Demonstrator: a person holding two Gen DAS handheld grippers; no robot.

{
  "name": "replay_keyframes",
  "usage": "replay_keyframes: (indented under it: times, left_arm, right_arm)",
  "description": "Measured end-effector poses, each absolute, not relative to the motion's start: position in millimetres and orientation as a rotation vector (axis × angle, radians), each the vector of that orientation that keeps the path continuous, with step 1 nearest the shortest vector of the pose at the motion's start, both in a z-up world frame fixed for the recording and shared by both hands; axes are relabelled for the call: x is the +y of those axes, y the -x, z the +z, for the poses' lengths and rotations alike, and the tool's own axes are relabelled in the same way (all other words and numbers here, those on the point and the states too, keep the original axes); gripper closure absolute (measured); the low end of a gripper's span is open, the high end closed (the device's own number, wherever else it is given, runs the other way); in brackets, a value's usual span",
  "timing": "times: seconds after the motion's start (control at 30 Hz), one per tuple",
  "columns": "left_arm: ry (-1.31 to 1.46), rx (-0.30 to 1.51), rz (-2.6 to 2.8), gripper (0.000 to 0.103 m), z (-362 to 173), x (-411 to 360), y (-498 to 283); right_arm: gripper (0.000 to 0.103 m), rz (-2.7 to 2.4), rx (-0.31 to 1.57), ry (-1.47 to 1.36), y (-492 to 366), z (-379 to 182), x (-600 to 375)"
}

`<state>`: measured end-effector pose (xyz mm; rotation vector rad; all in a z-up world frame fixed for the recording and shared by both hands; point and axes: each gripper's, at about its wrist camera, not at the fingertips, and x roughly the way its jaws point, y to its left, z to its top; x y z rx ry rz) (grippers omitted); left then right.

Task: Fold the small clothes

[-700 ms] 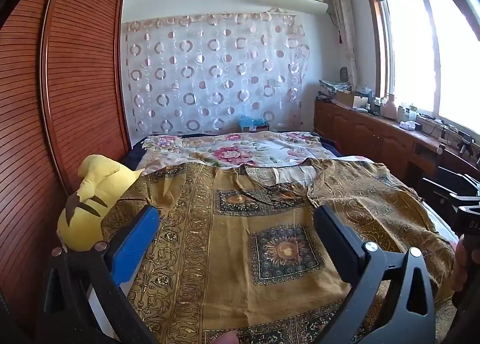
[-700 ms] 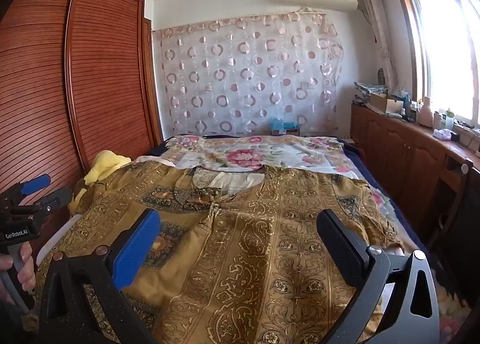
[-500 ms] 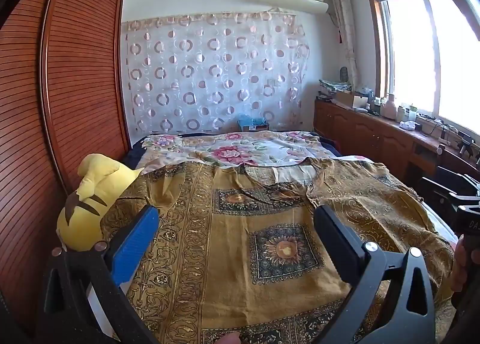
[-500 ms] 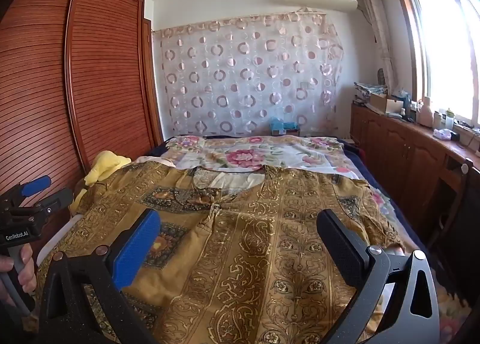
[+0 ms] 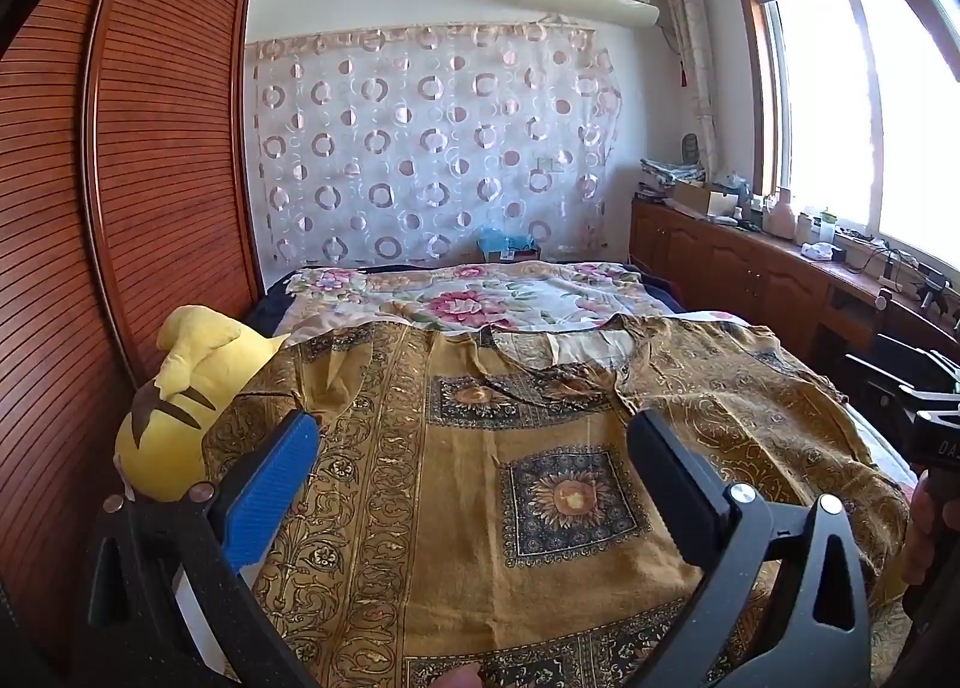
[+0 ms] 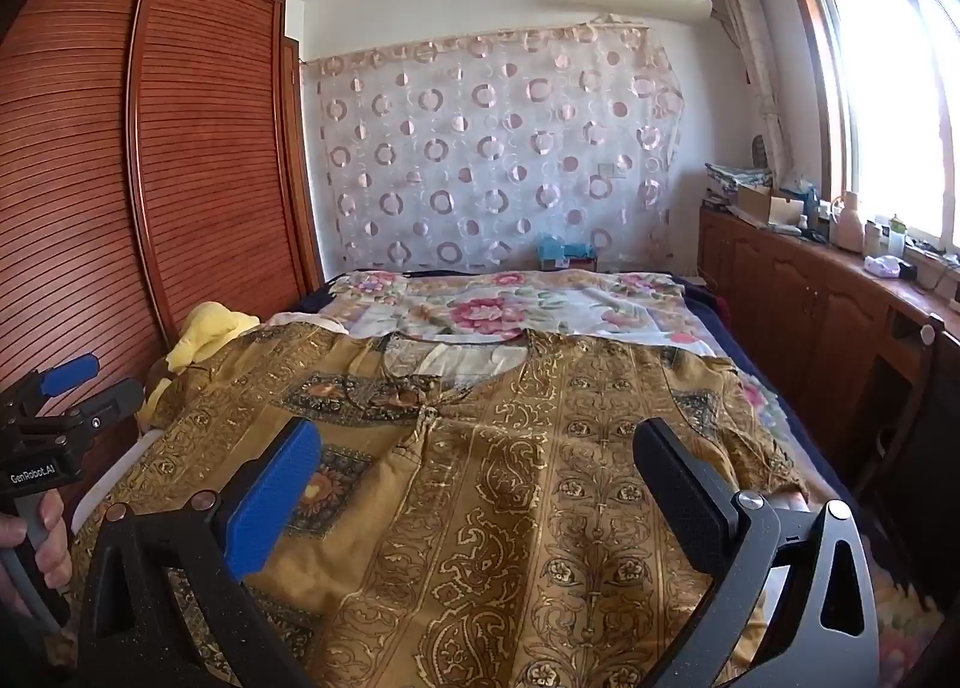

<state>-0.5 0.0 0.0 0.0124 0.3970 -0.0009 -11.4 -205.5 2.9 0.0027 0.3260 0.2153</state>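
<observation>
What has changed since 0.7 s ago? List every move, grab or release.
Nothing visibly changed. The left gripper and right gripper hover open above the gold patterned garment, gripping nothing. The garment lies spread on the bed as before, and the yellow plush toy stays at its left edge.

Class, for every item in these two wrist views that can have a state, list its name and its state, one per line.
Golden patterned garment: spread flat on the bed, unfolded, neckline away from the cameras.
Left gripper: open, above the garment, holding nothing.
Right gripper: open, above the garment, holding nothing.
Yellow plush toy: lying beside the wardrobe, partly under the garment's edge.
Wardrobe doors: closed.
Circle-print curtain: drawn.
</observation>
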Motion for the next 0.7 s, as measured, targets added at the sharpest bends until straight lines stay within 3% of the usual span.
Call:
replay_keyframes:
  times: [0.7]
  left_arm:
    - [-0.013, 0.393, -0.002, 0.000, -1.2, 0.3, -1.9]
  right_arm:
    - [0.000, 0.211, 0.322, -0.010, 12.0, 3.1, -208.0]
